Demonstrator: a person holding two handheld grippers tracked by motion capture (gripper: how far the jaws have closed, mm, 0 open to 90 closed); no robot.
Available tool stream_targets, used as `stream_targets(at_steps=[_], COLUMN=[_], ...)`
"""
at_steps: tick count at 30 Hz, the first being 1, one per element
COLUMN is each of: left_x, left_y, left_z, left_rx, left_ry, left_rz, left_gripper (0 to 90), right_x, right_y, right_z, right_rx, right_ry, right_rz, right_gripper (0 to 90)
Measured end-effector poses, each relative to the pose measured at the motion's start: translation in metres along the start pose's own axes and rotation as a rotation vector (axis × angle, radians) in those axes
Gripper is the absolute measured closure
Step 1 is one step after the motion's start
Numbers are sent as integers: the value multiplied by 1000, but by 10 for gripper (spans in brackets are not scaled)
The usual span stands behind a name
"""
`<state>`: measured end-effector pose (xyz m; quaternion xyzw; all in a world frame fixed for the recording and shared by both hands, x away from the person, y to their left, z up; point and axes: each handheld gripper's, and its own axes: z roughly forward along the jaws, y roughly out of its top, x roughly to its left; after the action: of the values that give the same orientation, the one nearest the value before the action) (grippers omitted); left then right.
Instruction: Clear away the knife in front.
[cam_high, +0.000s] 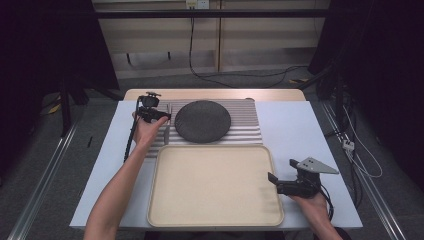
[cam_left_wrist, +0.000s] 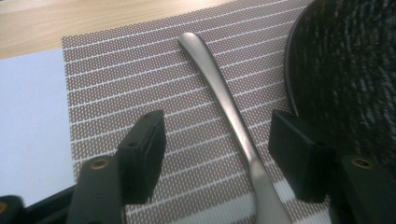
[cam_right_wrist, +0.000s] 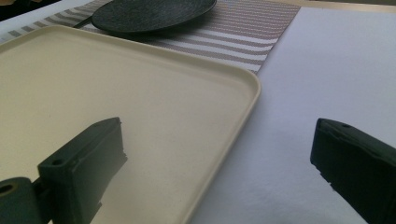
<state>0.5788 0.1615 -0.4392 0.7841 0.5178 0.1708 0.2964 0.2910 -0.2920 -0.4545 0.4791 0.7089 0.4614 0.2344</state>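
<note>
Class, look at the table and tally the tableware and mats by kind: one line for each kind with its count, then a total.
Metal utensil handle: 1
Dark round plate: 1
Cream tray: 1
Striped placemat: 1
Total: 4

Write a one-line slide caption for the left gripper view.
Open left gripper straddles a metal utensil handle lying on the striped placemat beside a dark round plate.
</note>
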Motion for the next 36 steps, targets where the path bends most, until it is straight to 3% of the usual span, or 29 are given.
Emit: stream_targets(at_steps=[8, 13, 20, 24, 27, 36], left_x=[-6, -8, -14, -14, -13, -12], left_y=[6, 7, 12, 16, 16, 17], left_z=[13, 21, 24, 24, 25, 25], left_rx=[48, 77, 102, 130, 132, 145], left_ry=[7, -8, 8, 6, -14, -17], left_rz=[3, -24, -7, 0, -8, 11], left_gripper=[541, 631, 735, 745, 763, 799], right_x=[0, 0, 0, 0, 0, 0], right_y=[0, 0, 0, 0, 0, -1], right_z=[0, 0, 0, 0, 0, 0], right_rx=[1, 2, 6, 6, 4, 5], right_ry=[1, -2, -4, -4, -3, -5], right_rz=[0, 1, 2, 2, 2, 2], right_gripper=[31, 28, 28, 28, 28, 28])
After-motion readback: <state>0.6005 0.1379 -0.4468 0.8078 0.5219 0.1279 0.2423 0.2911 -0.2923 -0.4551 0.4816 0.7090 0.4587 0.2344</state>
